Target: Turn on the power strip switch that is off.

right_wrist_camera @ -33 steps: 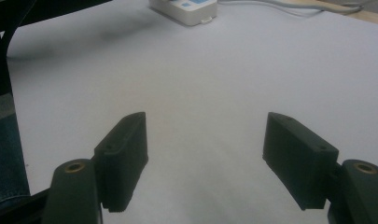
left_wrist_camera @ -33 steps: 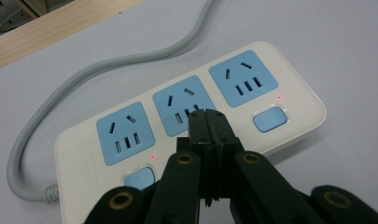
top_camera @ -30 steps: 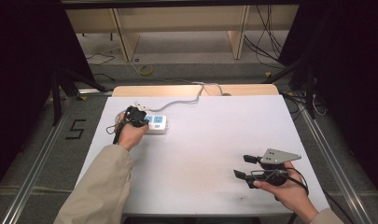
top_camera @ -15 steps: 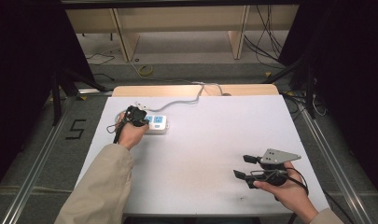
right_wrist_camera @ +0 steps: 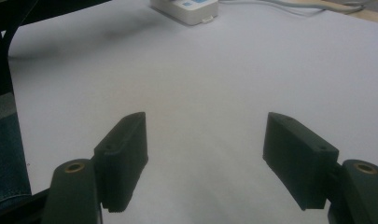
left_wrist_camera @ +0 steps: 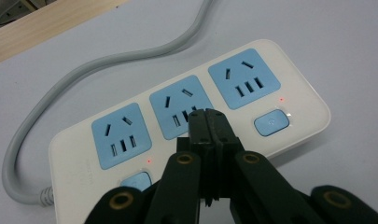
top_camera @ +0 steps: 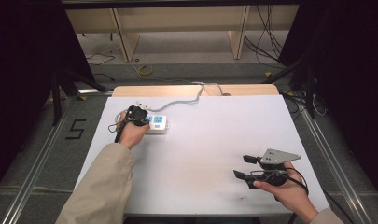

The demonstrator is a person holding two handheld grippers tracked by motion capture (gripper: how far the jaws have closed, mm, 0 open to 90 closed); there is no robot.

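A white-topped bench (top_camera: 200, 154) is standing on grey flooring, with a wooden strip showing along its far edge and dark surroundings on both sides.

Nearest the person, at the right front of the bench, the right hand (top_camera: 284, 191) is holding the right hand-held gripper (top_camera: 245, 166) just above the surface. Its jaws are standing wide apart and are gripping nothing; bare white benchtop is showing between them in the right gripper view (right_wrist_camera: 205, 158). A grey three-cornered plate is sitting on top of it.

Farther in, at the left, a beige sleeve (top_camera: 100, 186) is reaching forward and the left hand (top_camera: 130, 133) is holding the left hand-held gripper (top_camera: 139, 114) over a white power strip (top_camera: 157, 124). In the left gripper view its jaws (left_wrist_camera: 206, 122) are pressed together with nothing between them, and their tips are lying over the middle blue socket of the power strip (left_wrist_camera: 191, 126); whether they are touching it cannot be told. The strip is lying flat, carrying three blue sockets, blue buttons and small red lights.

Beyond it, the grey cord (top_camera: 186, 95) is running from the strip's left end toward the far edge.
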